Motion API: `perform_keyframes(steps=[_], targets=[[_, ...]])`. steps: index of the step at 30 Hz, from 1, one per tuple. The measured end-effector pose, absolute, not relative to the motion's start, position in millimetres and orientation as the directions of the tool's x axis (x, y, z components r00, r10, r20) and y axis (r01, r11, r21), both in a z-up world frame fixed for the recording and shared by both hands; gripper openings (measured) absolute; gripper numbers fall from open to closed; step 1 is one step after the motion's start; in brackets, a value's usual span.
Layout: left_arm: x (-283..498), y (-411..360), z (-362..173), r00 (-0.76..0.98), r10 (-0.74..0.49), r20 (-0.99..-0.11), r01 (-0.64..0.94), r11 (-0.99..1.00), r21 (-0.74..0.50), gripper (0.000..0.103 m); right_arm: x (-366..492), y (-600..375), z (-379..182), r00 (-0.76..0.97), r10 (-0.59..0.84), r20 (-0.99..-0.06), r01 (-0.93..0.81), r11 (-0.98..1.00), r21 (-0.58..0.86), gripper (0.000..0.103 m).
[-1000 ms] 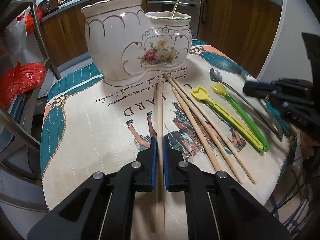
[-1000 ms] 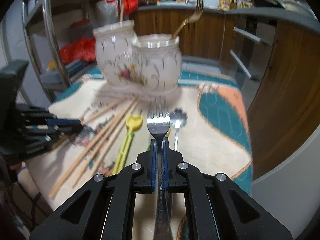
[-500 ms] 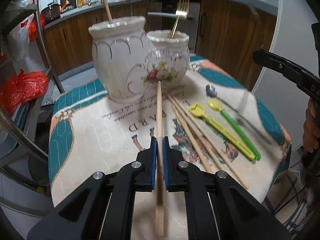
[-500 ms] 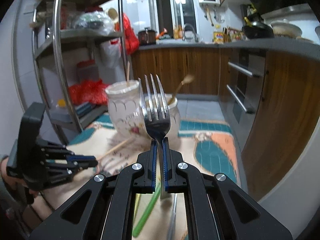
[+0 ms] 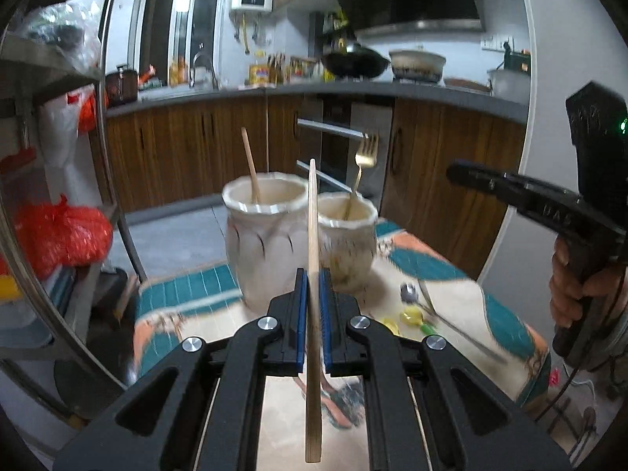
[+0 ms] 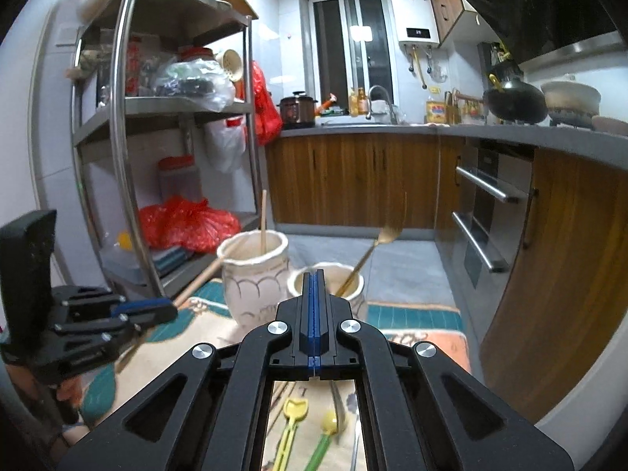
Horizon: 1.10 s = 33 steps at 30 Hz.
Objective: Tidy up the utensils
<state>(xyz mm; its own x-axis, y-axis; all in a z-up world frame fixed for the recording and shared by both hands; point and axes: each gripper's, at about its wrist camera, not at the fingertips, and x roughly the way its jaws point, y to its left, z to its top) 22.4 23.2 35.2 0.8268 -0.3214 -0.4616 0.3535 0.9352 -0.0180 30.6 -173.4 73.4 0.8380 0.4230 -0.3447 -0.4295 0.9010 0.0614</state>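
My left gripper [image 5: 313, 274] is shut on a wooden chopstick [image 5: 313, 231] and holds it in the air, tip pointing at the white ceramic double holder [image 5: 267, 243]. The taller pot [image 6: 253, 274] holds one chopstick [image 6: 263, 219]; the shorter pot [image 6: 345, 274] holds a gold fork [image 5: 363, 168]. My right gripper [image 6: 314, 278] is shut, above the table in front of the shorter pot; the silver fork's handle [image 6: 338, 412] hangs below the jaws, its head hidden. The left gripper with its chopstick also shows in the right wrist view [image 6: 129, 314].
On the printed cloth [image 5: 451, 286] lie a yellow spoon [image 6: 292, 428], a green-handled spoon [image 6: 324, 435] and a silver spoon [image 5: 431, 314]. A steel shelf rack [image 6: 125, 157] stands at the left, wooden cabinets [image 6: 353, 180] behind. The right gripper body [image 5: 549, 212] is at the right.
Both grippers have lifted and tilted up. The chopstick has left the table and now points at the holder. The silver fork's head has dropped out of the right view.
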Motion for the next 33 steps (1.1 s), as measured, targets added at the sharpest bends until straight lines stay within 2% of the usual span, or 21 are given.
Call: perform_keyframes(steps=[4, 12, 16, 20, 27, 33], targets=[[27.2, 25.3, 42.9, 0.833, -0.323, -0.45, 0.349, 0.937, -0.028, 0.006, 37.8, -171.0, 71.4, 0.825, 0.425, -0.373, -0.435, 0.898, 0.061, 0.001], [27.4, 30.5, 30.9, 0.817, -0.319, -0.48, 0.34, 0.939, -0.045, 0.006, 56.0, -153.1, 15.7, 0.666, 0.429, -0.61, -0.505, 0.861, 0.053, 0.002], [24.9, 32.2, 30.7, 0.816, -0.32, -0.481, 0.339, 0.939, -0.05, 0.006, 50.1, -132.0, 2.0, 0.589, 0.47, -0.657, -0.596, 0.802, 0.039, 0.015], [24.2, 33.4, 29.3, 0.813, -0.321, -0.485, 0.339, 0.939, -0.054, 0.006, 39.6, -121.6, -5.8, 0.551, 0.466, -0.693, -0.664, 0.747, -0.026, 0.017], [21.1, 37.1, 28.3, 0.811, -0.329, -0.483, 0.34, 0.938, -0.068, 0.006, 26.3, -135.1, -13.7, 0.522, 0.447, -0.727, -0.687, 0.725, -0.047, 0.029], [18.0, 35.3, 26.6, 0.804, -0.339, -0.489, 0.346, 0.935, -0.078, 0.006, 22.6, -128.0, -23.2, 0.486, 0.415, -0.769, -0.745, 0.657, -0.116, 0.03]])
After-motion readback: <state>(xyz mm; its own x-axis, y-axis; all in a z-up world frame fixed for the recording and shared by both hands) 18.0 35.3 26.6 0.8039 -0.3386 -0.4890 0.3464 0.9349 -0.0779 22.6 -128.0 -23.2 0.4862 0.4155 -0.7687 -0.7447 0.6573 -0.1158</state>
